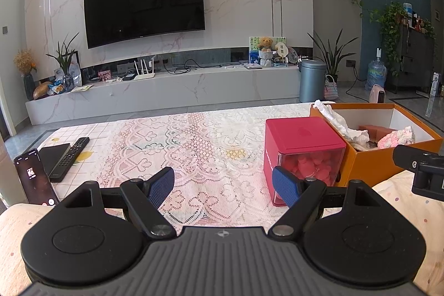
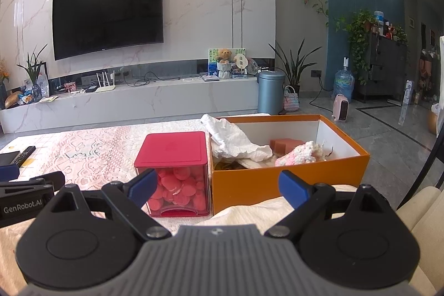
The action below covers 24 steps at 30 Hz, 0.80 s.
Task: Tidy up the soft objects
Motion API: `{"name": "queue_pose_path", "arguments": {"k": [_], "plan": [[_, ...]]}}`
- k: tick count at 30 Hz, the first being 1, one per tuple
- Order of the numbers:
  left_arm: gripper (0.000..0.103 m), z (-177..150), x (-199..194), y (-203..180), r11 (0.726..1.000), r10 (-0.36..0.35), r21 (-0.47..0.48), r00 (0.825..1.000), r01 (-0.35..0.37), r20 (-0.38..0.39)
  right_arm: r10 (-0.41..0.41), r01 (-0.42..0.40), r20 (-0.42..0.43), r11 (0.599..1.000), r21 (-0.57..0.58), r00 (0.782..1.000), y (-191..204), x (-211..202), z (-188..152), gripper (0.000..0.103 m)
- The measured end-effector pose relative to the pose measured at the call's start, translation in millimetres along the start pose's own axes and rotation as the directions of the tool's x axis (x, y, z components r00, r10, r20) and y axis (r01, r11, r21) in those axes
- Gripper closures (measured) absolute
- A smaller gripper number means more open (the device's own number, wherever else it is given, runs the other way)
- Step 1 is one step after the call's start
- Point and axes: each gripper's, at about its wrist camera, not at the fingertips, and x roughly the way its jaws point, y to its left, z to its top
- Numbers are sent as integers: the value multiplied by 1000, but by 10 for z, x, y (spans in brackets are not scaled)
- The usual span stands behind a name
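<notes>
Both claws, left (image 1: 223, 186) and right (image 2: 217, 186), gape empty before the open orange cardboard box (image 2: 288, 182), apparently staged so its pink-and-white knitted piece (image 2: 298, 154) stays reachable.

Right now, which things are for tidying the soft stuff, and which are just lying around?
For the job: orange box, pink knitted piece, white crumpled cloth, red container.

Just lying about: remote, phone.
</notes>
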Motion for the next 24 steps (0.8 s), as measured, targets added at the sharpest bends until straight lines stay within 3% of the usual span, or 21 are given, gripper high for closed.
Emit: {"name": "queue_pose_path", "arguments": {"k": [24], "plan": [[9, 7, -7, 22, 1000, -7, 6, 1000, 7, -8, 3, -3, -3, 1000, -3, 1000, -6, 4, 7, 10]]}}
